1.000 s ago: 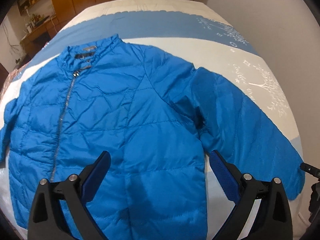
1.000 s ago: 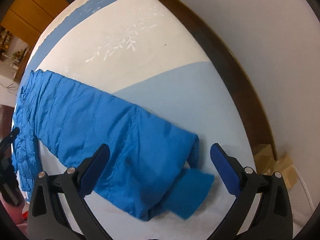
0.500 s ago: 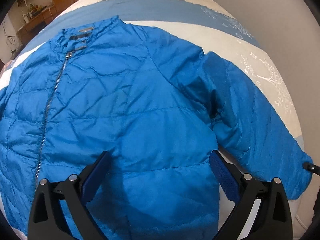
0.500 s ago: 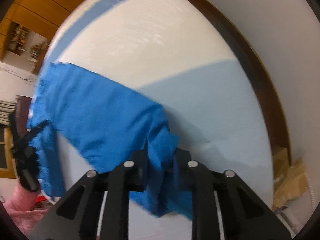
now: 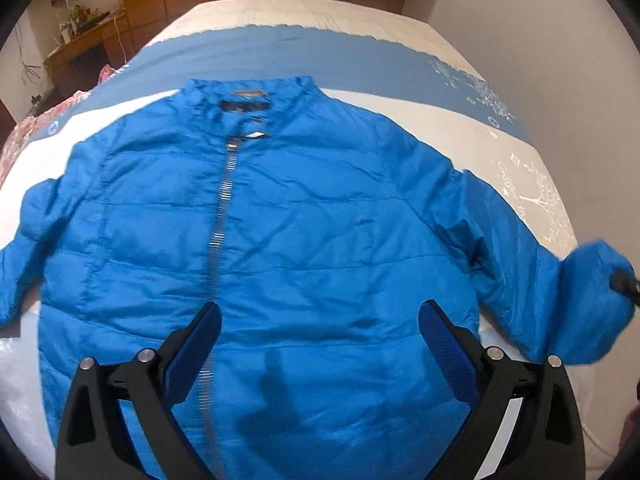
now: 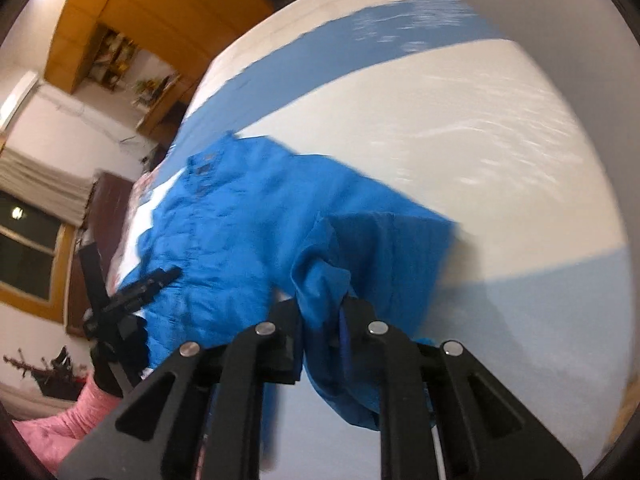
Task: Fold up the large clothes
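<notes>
I have the blue jacket spread front-up on the bed, zipper closed, collar at the far end and hem nearest me. My right gripper has its fingers pinched tight on the cuff of the right sleeve, with the fabric bunched between them and lifted off the bed cover. I judge that grip is there so the sleeve can be carried across the body for the first fold. From the left wrist view the raised cuff shows at the right edge. My left gripper hangs above the lower front panel with its fingers spread wide, holding nothing; it looks placed to pin or catch the body. The left sleeve lies flat out to the side.
</notes>
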{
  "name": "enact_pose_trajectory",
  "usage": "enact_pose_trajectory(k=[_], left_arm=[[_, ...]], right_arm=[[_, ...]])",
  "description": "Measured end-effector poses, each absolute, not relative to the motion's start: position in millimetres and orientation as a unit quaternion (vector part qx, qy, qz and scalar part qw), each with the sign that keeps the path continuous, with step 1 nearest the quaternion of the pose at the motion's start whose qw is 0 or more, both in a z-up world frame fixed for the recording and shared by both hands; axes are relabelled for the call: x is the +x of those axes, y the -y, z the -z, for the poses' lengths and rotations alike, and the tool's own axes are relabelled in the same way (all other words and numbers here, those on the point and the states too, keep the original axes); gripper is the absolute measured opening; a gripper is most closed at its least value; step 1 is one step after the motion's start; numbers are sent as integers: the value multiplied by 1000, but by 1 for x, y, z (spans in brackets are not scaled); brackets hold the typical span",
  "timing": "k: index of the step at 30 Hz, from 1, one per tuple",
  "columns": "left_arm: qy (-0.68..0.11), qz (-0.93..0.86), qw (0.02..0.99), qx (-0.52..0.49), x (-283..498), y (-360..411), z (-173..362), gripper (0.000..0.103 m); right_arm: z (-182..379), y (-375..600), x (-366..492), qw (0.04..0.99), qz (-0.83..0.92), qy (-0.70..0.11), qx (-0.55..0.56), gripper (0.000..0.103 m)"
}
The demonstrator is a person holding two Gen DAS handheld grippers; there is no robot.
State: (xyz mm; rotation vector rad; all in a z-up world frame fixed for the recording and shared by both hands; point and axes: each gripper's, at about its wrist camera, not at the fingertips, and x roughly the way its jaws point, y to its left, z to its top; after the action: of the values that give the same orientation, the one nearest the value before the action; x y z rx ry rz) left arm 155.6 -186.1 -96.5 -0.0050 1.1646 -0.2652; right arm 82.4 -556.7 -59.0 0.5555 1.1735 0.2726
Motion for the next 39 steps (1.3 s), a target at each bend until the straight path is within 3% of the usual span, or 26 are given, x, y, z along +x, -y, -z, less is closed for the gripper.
enact_pose_trajectory(k=[11, 14, 16, 22, 25, 33, 39], left_arm=[[-548, 88, 831, -26, 161, 95, 90, 99], [-551, 86, 830, -31, 163, 83, 92, 99], [-552, 89, 829, -34, 165, 79, 93, 99], [-563, 123, 816, -43, 170, 99, 100, 99], [-567, 135, 812, -41, 171, 114, 104, 99], [-587, 192, 785, -47, 169, 159, 111, 99], [-635, 204, 743, -44, 174, 200, 150, 98]], right_arm=[[100, 416, 182, 750, -171, -612, 185, 14], [110, 398, 191, 732, -206, -613, 213, 28], [106, 395, 189, 723, -241, -602, 240, 44], [85, 423, 170, 698, -324, -533, 352, 45], [62, 440, 155, 723, -323, -503, 346, 45], [91, 474, 137, 763, -143, -583, 239, 45], [113, 508, 113, 759, -103, -590, 255, 45]])
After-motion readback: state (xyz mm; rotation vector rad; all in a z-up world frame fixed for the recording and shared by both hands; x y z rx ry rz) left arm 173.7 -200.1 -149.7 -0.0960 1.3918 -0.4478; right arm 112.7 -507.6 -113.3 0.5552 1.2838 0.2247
